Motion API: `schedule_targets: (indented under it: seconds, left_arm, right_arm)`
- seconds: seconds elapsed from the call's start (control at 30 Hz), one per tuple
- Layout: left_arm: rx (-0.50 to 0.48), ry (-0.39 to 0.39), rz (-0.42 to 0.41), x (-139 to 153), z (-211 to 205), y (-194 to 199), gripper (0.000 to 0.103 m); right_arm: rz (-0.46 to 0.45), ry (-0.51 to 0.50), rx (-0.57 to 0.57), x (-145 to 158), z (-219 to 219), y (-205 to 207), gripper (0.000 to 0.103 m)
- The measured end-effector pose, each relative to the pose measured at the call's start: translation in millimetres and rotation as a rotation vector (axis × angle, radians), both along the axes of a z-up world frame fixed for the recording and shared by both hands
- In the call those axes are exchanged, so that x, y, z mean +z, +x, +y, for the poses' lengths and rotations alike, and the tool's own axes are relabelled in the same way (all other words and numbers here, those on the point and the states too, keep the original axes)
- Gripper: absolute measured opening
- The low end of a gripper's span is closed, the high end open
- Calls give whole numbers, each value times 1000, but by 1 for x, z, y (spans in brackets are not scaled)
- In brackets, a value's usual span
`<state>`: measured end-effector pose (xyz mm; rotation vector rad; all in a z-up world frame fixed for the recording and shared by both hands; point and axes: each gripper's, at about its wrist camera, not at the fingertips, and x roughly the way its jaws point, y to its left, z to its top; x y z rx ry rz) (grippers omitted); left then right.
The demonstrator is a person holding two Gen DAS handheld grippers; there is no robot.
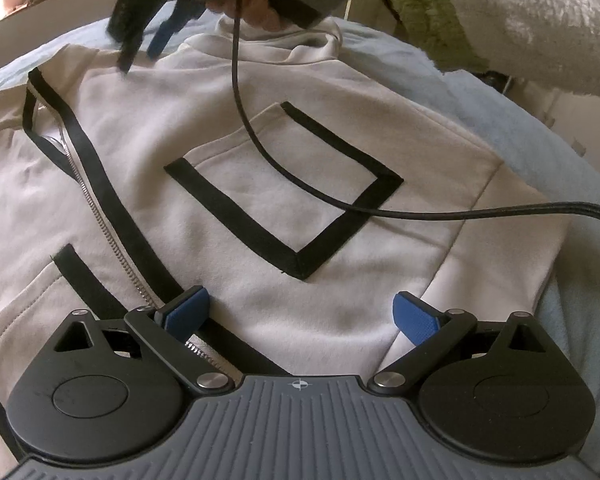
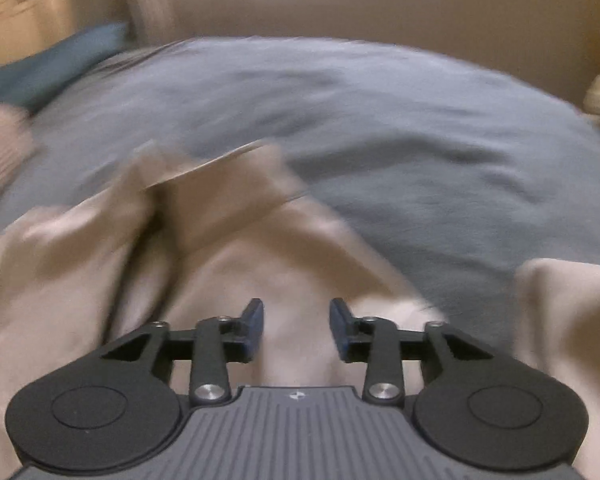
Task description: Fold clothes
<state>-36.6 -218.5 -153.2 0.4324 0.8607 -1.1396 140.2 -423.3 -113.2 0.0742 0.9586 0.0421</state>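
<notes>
A cream zip jacket [image 1: 228, 128] with black trim and a black-edged square pocket lies spread flat on the bed. My left gripper [image 1: 300, 312] hovers over its lower part with the jaws wide apart and nothing between the blue pads. At the far end of the jacket, near the collar, a hand holds my right gripper [image 1: 140, 54]. The right wrist view is blurred: the right gripper [image 2: 296, 316] stands with its jaws apart above rumpled cream cloth [image 2: 228, 240], and the pads press on nothing.
A light blue blanket [image 1: 540, 140] covers the bed under the jacket. A black cable [image 1: 260, 148] hangs across the pocket. A fluffy green and white sleeve [image 1: 520, 12] fills the upper right. A teal pillow [image 2: 60, 64] and a striped cloth [image 2: 0, 148] lie at the left.
</notes>
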Motion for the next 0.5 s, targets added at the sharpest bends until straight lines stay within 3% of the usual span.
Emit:
schedule_targets:
  seconds: [0.07, 0.2, 0.33, 0.5]
  left_arm:
    - [-3, 1, -8, -1, 0, -1, 99]
    - [-19, -3, -28, -1, 0, -5, 99]
    - [-21, -2, -33, -1, 1, -5, 99]
    - [-8, 1, -34, 0, 0, -5, 99]
  right_arm:
    - [41, -15, 34, -13, 9, 7, 41]
    - [18, -13, -81, -31, 10, 25, 56]
    - [-4, -30, -106, -8, 9, 5, 56]
    - [5, -53, -34, 23, -8, -45, 56]
